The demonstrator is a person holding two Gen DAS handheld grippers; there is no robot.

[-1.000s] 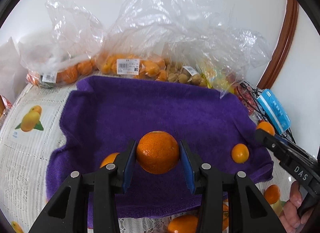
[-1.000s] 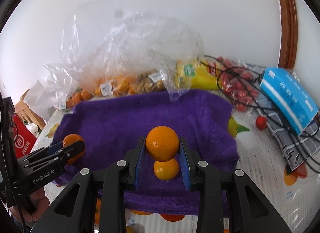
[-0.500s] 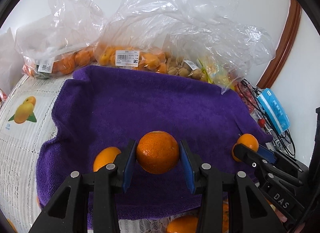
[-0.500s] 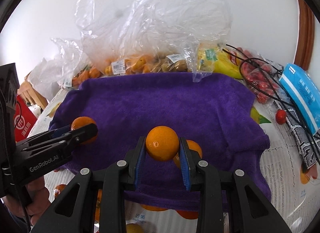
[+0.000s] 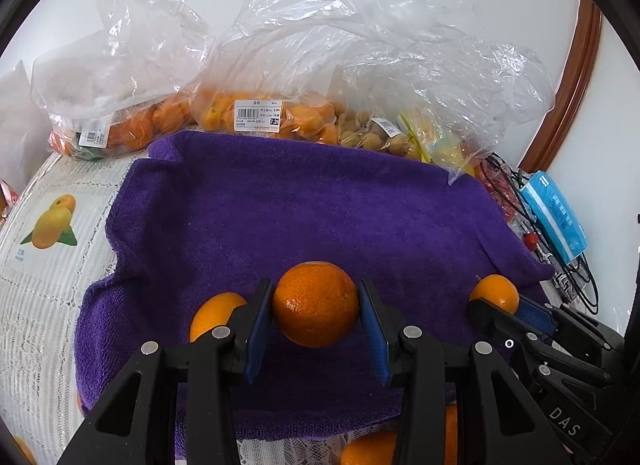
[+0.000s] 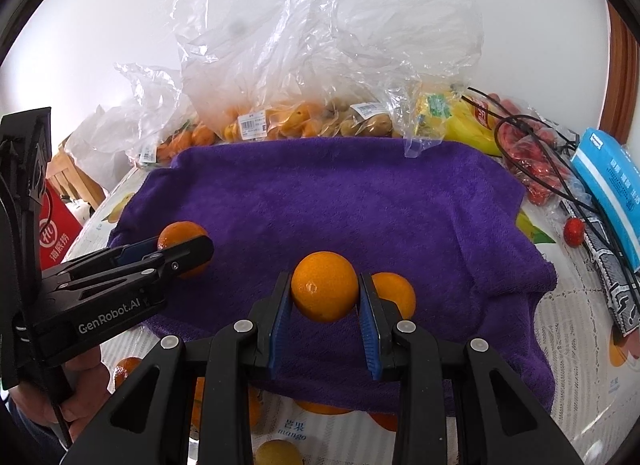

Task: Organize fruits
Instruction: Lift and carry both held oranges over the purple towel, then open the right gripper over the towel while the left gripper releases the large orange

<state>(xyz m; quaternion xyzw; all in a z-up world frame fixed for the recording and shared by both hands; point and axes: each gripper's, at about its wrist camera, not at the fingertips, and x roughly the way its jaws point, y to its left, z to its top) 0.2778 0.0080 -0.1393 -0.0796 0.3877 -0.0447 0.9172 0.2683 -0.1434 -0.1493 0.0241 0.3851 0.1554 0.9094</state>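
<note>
A purple towel (image 5: 320, 217) lies spread on the table. In the left wrist view my left gripper (image 5: 316, 297) is shut on an orange (image 5: 316, 309) just above the towel's near part. A second orange (image 5: 214, 317) rests on the towel beside its left finger. In the right wrist view my right gripper (image 6: 324, 285) is shut on a smaller orange (image 6: 324, 289) over the towel's front. Another orange (image 6: 396, 293) lies on the towel behind its right finger. Each gripper shows in the other's view: the right gripper (image 5: 496, 305) at the towel's right corner, the left gripper (image 6: 188, 251) at its left.
Clear plastic bags of fruit (image 5: 280, 117) line the wall behind the towel. A blue box (image 6: 608, 181), black cables (image 6: 560, 169) and small red fruit (image 6: 574, 227) lie to the right. Loose oranges (image 6: 128, 369) sit on the lace tablecloth (image 5: 40, 305) by the front edge. A hand (image 6: 80, 405) holds the left gripper.
The right gripper has come in over the towel's front right part with its orange. The orange lying on the towel now shows beside its right finger instead of below the held one.
</note>
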